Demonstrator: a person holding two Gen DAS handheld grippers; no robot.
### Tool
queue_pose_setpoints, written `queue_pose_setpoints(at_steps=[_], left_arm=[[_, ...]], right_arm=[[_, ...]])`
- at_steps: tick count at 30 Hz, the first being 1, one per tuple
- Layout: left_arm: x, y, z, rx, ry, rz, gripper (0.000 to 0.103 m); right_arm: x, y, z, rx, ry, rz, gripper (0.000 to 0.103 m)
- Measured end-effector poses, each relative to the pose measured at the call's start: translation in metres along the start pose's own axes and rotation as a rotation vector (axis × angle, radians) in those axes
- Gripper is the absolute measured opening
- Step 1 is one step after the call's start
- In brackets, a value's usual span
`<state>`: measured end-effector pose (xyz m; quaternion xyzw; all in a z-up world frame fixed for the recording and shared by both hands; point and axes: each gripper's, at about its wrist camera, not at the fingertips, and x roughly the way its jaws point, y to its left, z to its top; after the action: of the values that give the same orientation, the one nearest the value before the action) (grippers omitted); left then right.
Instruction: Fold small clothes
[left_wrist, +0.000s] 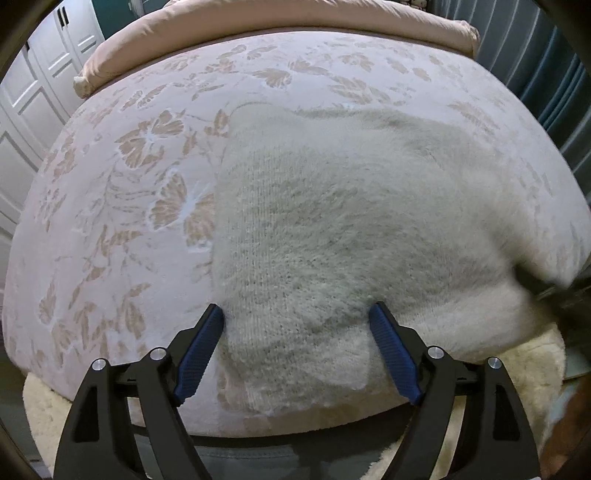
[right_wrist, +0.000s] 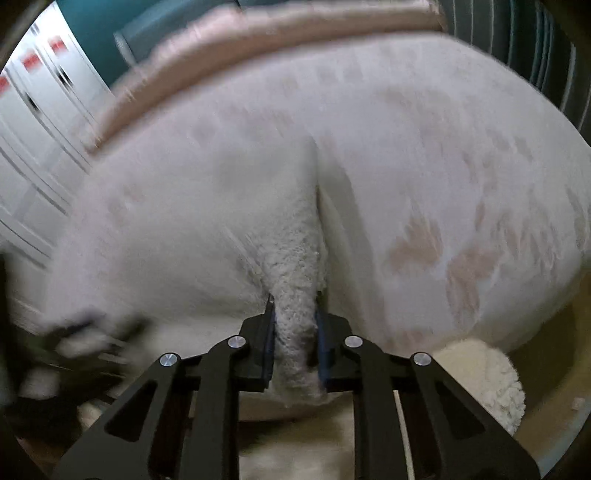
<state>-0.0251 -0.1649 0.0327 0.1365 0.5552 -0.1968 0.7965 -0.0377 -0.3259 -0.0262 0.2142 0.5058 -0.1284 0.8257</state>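
floral bedspread (left_wrist: 122, 206) bears fuzzy sweater (left_wrist: 332, 221), no writing.

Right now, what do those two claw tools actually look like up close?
Both are matte black plastic frames with triangular cut-outs and round silver bolt heads at the joints. The left gripper has ribbed blue pads inside its fingers; the right gripper has the same. No cables, markings or sleeves show.
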Motion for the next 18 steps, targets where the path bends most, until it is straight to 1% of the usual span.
queue_pose_setpoints(at_steps=[1, 2, 3, 4, 6, 7, 8, 9, 10, 11, 13, 15, 16, 18], left_arm=[[0.002, -0.002, 0.0, 0.007, 0.001, 0.008, 0.085], [0.004, -0.004, -0.001, 0.016, 0.004, 0.02, 0.086], [0.005, -0.006, -0.002, 0.03, -0.007, 0.043, 0.086], [0.005, -0.006, -0.002, 0.036, -0.013, 0.05, 0.086], [0.005, -0.005, -0.002, 0.03, -0.011, 0.05, 0.086], [0.005, -0.004, -0.002, 0.025, -0.01, 0.049, 0.087], [0.006, -0.004, -0.001, 0.022, -0.008, 0.05, 0.087], [0.006, -0.003, -0.001, 0.021, -0.005, 0.051, 0.087], [0.006, -0.003, 0.0, 0.019, -0.003, 0.05, 0.087], [0.006, -0.003, 0.0, 0.015, -0.001, 0.049, 0.087], [0.006, -0.002, 0.0, 0.008, 0.001, 0.049, 0.089], [0.007, 0.0, 0.0, -0.002, 0.005, 0.044, 0.09], [0.007, 0.001, 0.0, -0.006, 0.008, 0.038, 0.091], [0.007, 0.004, 0.001, -0.014, 0.018, 0.027, 0.092]], right_arm=[[0.013, -0.003, -0.003, 0.007, 0.024, 0.005, 0.019], [0.014, -0.003, -0.004, 0.02, 0.004, 0.011, 0.02], [0.01, -0.002, -0.002, 0.02, 0.003, 0.012, 0.021], [0.005, 0.0, 0.002, 0.02, 0.003, 0.014, 0.023], [-0.005, 0.0, 0.007, 0.039, -0.003, 0.025, 0.026], [-0.01, -0.001, 0.008, 0.047, -0.013, 0.034, 0.03], [-0.015, -0.001, 0.01, 0.056, -0.029, 0.037, 0.042], [-0.018, -0.002, 0.01, 0.064, -0.045, 0.032, 0.048], [-0.018, -0.004, 0.011, 0.071, -0.06, 0.024, 0.059], [-0.018, -0.006, 0.013, 0.077, -0.075, 0.018, 0.065], [-0.015, -0.011, 0.011, 0.086, -0.07, 0.018, 0.067], [-0.005, -0.014, 0.013, 0.101, -0.047, 0.026, 0.069], [0.001, -0.013, 0.015, 0.102, -0.038, 0.034, 0.072], [0.014, -0.012, 0.016, 0.101, -0.015, 0.033, 0.073]])
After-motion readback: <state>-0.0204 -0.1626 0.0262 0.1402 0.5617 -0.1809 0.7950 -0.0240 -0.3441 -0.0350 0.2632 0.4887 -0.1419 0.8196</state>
